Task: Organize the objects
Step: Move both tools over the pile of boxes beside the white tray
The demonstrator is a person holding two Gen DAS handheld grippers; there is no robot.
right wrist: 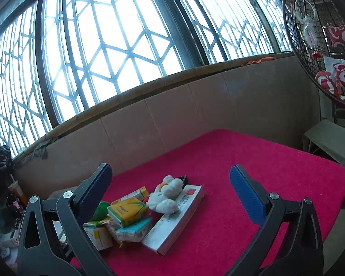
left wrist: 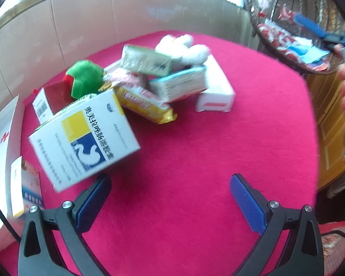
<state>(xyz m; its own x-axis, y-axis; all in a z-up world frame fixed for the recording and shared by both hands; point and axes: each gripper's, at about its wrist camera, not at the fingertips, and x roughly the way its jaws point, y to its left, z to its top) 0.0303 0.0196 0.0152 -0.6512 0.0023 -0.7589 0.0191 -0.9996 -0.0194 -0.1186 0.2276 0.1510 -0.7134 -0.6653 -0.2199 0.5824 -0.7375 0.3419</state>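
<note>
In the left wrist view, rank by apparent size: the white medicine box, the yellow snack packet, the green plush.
1. White medicine box, though nearness to the camera inflates it.
2. Yellow snack packet and green plush look alike; unranked.

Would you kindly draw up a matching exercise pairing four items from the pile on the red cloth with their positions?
Things:
1. white fluffy plush toy
2. long flat white carton
3. white medicine box with yellow and blue squares
4. green plush toy

Places:
A. nearest the left tongs
B. lying partly on the long carton
C. resting directly on the red cloth, at the pile's right edge
D. behind the medicine box, beside a dark red carton

Pairs: 1-B, 2-C, 3-A, 4-D
</note>
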